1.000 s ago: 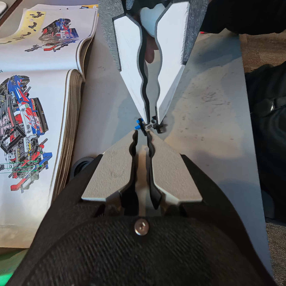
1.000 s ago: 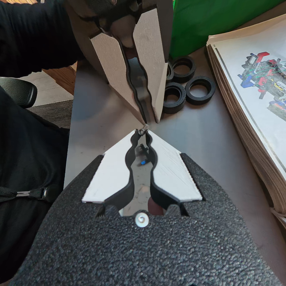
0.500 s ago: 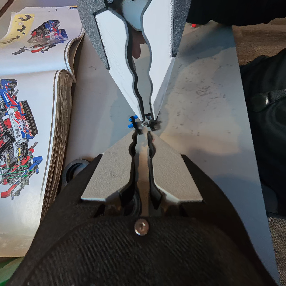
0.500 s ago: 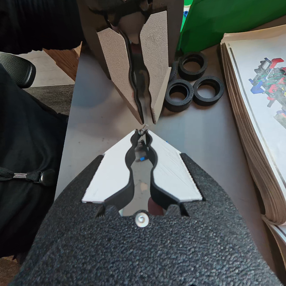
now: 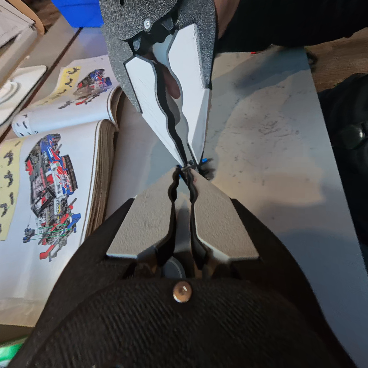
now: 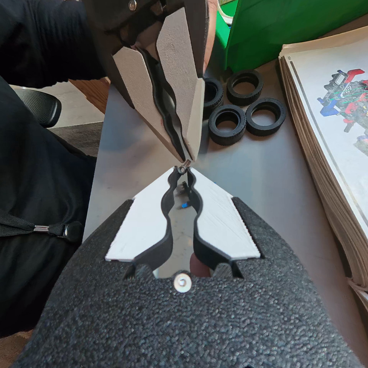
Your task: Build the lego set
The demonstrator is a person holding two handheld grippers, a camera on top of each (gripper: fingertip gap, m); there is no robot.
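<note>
While the two tools meet tip to tip above the bench [image 5: 258, 139], the left gripper [image 5: 184, 172] has its grey fingers [image 5: 151, 219] pinched almost together on a thin pin-like piece, too small to make out; opposite it the right gripper [image 6: 182, 170] has its white fingers [image 6: 143, 225] nipped onto a small grey connector [image 6: 181, 169], with black and blue lego bits [image 5: 203, 165] hanging from the same little cluster; both tools are clamped on parts so tiny that only the very tips do the work. Holding the assembly in the air between two opposed grips looks deliberate, I'd say; one tool steadies the connector's hole while the other lines the pin up with it, and a slight misalignment could make the pin skid off or pop free. Beside them lies the instruction book [image 5: 59, 179], open at a coloured drawing of the car, placed where it can be checked mid-step; four black tyres [image 6: 227, 127] sit loose in a huddle near a green box [image 6: 288, 29], presumably parked for later; whatever that box contains is hidden, and a blue bin [image 5: 77, 12] at the far edge shows nothing of its inside either.
</note>
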